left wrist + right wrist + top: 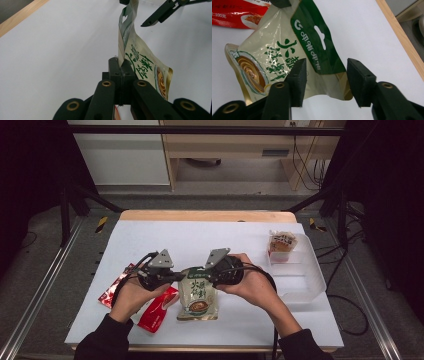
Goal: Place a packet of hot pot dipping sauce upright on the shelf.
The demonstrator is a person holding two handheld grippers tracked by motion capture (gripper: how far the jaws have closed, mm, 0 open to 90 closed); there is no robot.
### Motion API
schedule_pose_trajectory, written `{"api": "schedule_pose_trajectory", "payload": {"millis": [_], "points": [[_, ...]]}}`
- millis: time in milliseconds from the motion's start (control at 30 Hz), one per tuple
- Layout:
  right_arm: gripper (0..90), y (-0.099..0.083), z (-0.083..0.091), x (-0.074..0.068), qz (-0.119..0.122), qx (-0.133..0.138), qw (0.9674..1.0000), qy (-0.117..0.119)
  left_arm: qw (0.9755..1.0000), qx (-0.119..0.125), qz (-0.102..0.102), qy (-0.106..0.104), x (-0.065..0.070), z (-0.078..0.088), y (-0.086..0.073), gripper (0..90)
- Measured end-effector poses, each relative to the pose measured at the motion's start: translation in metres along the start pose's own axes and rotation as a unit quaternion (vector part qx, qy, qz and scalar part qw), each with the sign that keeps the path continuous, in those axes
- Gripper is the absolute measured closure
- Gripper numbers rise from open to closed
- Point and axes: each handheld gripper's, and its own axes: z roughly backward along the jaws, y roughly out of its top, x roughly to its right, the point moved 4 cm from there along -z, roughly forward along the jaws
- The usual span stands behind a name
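Your white table [165, 240] fills the middle of the high view, and the clear plastic bin [305, 282] sits at its right edge. One packet [282, 242] already stands at the bin's far end, so by my reading the sorting has begun and most of it is left. Count what remains on the table: one green-and-cream noodle pouch [198, 295] at centre, now in hand, and red packets [157, 312] at lower left under your left hand; I make out two, though they overlap and I cannot be sure.

The pouch is lifted at its top edge. Your left gripper [121, 67] has its jaws pressed together on the pouch's top corner, and in the left gripper view the pouch [140, 62] hangs to the right of it. Your right gripper [325, 82] has its jaws spread, with the pouch's other top corner [329, 72] lying between them but not pinched; in the high view this gripper [216, 271] sits just right of the pouch's top.

Judging from this, the carry to the bin is not yet done
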Motion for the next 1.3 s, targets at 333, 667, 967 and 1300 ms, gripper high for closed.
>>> {"api": "schedule_pose_trajectory", "payload": {"millis": [333, 667, 967, 1300], "points": [[62.3, -0.003, -0.002, -0.006, 0.024, -0.014, 0.9996, 0.011, 1.0, -0.002, -0.003, 0.0, 0.001, 0.0, 0.0, 90.0], [54.2, -0.007, -0.01, 0.004, 0.012, -0.012, 0.9998, 0.005, 1.0, 0.001, -0.01, -0.001, 0.002, 0.002, 0.002, 90.0], [66.7, -0.012, -0.018, 0.007, 0.004, -0.013, 0.9991, 0.041, 1.0, 0.002, -0.007, 0.001, 0.001, 0.003, 0.001, 90.0], [89.4, -0.013, -0.019, 0.002, 0.006, -0.022, 0.9993, 0.03, 1.0, -0.001, 0.004, -0.003, -0.002, 0.002, -0.001, 90.0]]}}
